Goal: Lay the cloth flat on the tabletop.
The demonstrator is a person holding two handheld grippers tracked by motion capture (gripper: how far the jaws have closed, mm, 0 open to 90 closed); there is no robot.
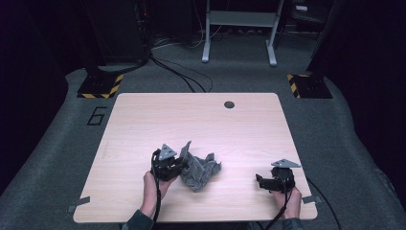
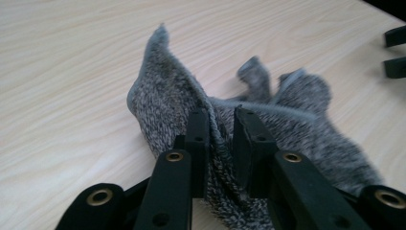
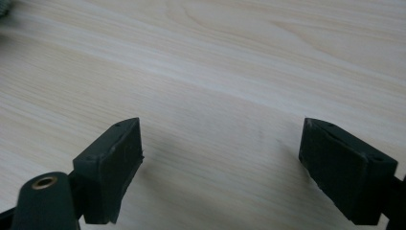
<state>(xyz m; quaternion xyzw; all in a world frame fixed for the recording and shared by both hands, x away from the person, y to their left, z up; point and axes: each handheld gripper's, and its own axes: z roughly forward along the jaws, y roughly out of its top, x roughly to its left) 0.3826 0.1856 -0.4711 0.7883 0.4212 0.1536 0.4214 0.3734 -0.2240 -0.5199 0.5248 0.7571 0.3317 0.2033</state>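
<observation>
A crumpled grey knitted cloth (image 1: 201,170) lies on the light wooden table (image 1: 191,115), near the front and left of centre, with one corner standing up. My left gripper (image 1: 183,166) sits at the cloth's left side. In the left gripper view, a raised fold of the cloth (image 2: 167,96) runs between the jaws of my left gripper (image 2: 221,112), which stand a little apart and loose around it. My right gripper (image 1: 259,180) rests near the table's front right, away from the cloth. In the right gripper view, my right gripper (image 3: 222,129) is open wide over bare wood.
A dark round cable hole (image 1: 229,104) is set in the table's far edge. Black stands with yellow-striped bases (image 1: 99,86) and a grey metal frame (image 1: 239,28) stand on the carpet beyond. The other gripper's jaws (image 2: 395,50) show far right in the left gripper view.
</observation>
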